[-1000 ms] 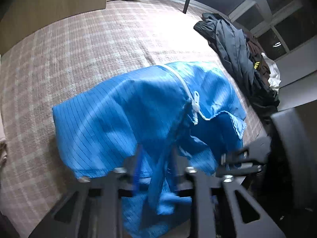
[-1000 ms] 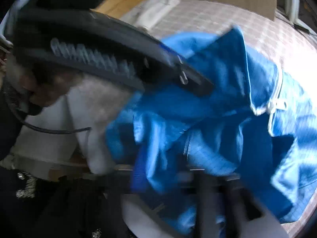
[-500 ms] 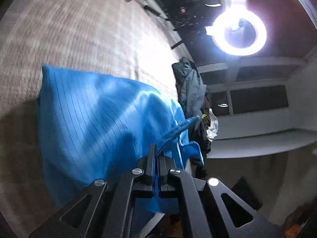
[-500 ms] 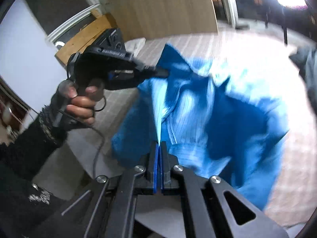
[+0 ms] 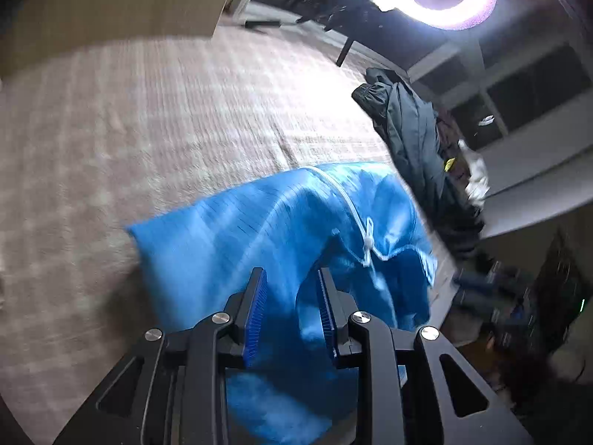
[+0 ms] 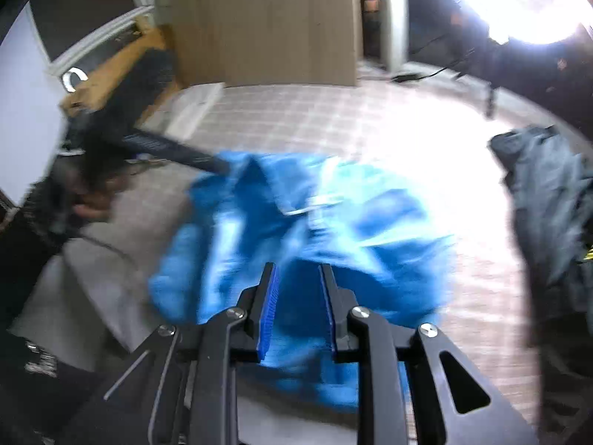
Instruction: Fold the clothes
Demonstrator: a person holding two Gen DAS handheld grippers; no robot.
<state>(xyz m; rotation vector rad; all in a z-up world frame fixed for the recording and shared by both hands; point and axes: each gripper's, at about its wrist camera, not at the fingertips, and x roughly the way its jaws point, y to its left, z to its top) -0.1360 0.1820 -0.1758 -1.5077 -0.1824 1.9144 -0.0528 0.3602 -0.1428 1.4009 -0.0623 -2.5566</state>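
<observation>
Ahead of and beneath both claws, the blue garment (image 5: 281, 244) is heaped on the checked bed (image 5: 148, 118). The left claw (image 5: 291, 307) and right claw (image 6: 298, 300) are opening, nothing pinched. Dropped unevenly, creases could be trapped, spoiling the fold.

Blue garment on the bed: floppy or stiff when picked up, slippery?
Likely floppy: the blue garment lies in soft rumpled folds on the bedspread. Probably light and thin, given its draped edges. Its sheen hints it may slip; the white zipper adds little stiffness.

Left hand-held gripper (image 5: 291, 306) jaws opening above blue garment (image 5: 259, 230); checked bedcover (image 5: 148, 129) beneath
</observation>
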